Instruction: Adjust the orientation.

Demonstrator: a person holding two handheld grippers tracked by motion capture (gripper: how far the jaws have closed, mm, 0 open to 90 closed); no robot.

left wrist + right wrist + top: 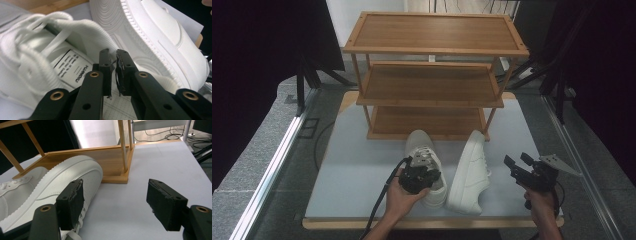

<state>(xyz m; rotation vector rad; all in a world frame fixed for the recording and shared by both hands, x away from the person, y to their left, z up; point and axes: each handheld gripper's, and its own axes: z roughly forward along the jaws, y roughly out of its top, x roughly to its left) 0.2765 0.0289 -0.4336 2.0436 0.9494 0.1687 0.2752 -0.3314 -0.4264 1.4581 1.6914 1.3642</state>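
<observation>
Left hand-held gripper (113, 72), jaws nearly together, empty, over upright shoe's (37, 60) label; right hand-held gripper (115, 202) apart.

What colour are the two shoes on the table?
Both shoes are white, clearest in the high view.

heel hidden, label unreadable

in the high view the left gripper (418, 172) is covering the heel end of the left shoe (424, 150) near the worktop's (357, 175) front edge; in the left gripper view the shoe's tongue label (72, 67) is showing print too small to read, and the frame's edges are cutting off the tipped shoe (160, 37).
</observation>
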